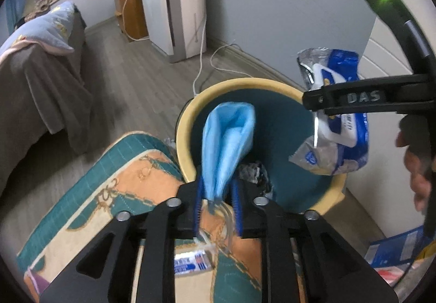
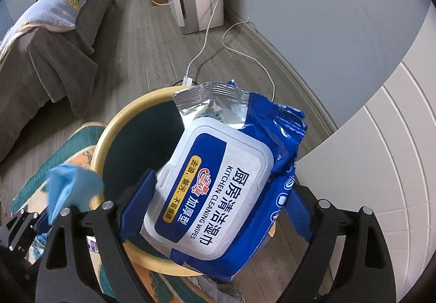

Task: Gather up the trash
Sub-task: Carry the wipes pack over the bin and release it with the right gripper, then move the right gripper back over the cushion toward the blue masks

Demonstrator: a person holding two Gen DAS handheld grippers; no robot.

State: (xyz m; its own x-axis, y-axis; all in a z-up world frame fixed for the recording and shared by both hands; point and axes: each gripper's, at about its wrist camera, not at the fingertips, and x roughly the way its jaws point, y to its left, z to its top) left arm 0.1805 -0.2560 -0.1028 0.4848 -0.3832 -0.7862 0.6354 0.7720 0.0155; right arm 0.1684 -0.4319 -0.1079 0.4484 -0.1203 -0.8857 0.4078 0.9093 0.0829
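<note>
Two hand-held tongs hang over a yellow-rimmed waste bin (image 1: 245, 84) with a dark teal inside, standing on the wooden floor (image 1: 141, 84) beside a patterned teal-and-orange rug (image 1: 114, 188). The left tongs (image 1: 218, 203) carry a crumpled light-blue face mask (image 1: 229, 144) between their blue pads: the jaws stand slightly apart, and whether the pads press on the mask cannot be told; the mask's body rises over the bin's mouth and its pale ear loops (image 1: 218, 224) trail back toward the camera. The right tongs (image 2: 215, 207) stand wide, with a blue pack of kitchen cleaning wipes (image 2: 218, 180) lying between the two fingers, its white flip lid facing up and its silver torn end pointing away; whether the pads bite on it cannot be told either. The pack hangs over the bin's rim on the side nearest a white panelled door (image 2: 381, 139). Some dark crumpled rubbish (image 1: 253, 172) lies at the bottom of the bin. Part of a person's hand (image 1: 419, 166) shows at the right edge. Behind, a white cable (image 2: 212, 30) runs across the floor to a white appliance (image 1: 177, 8) against the grey wall, and a bed (image 1: 41, 76) with a pale blue pillow stands to the left.
</note>
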